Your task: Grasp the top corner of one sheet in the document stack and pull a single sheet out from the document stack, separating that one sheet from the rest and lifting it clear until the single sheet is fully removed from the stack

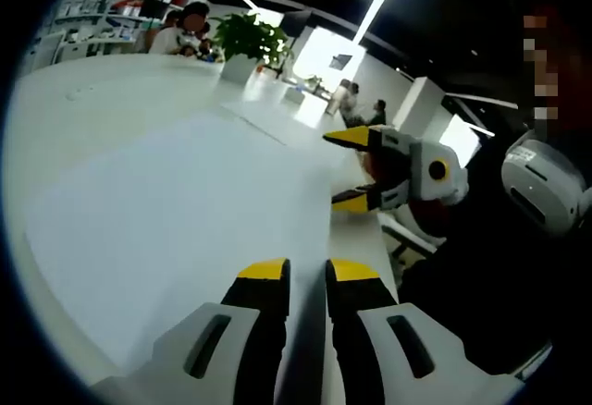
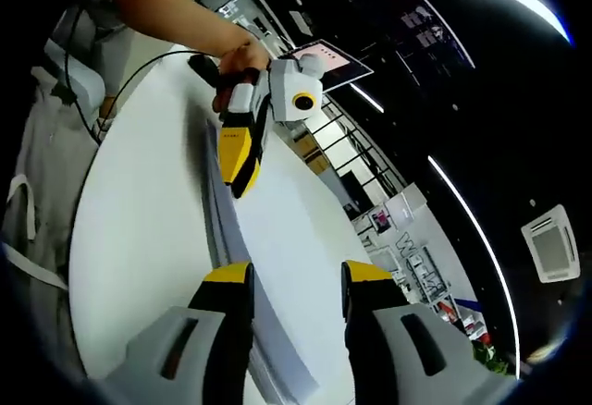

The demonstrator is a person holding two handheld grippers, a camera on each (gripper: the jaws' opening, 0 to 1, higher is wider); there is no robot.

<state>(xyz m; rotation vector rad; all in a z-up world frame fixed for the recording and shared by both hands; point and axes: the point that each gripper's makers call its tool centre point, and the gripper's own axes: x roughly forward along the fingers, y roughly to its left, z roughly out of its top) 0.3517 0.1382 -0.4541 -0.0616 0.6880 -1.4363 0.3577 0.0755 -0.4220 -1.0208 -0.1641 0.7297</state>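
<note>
Sheet edge between left gripper fingers, contact unclear.

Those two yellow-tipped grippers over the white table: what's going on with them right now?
A person holds a gripper in each hand over a white table. The left gripper has its jaws nearly together on the edge of a white sheet, seemingly pinching it; in the right gripper view it sits at the sheet's raised edge. The right gripper hovers with its jaws apart, holding nothing. Whether that sheet is clear of the stack cannot be told. Other people sit near a potted plant across the room.
</note>
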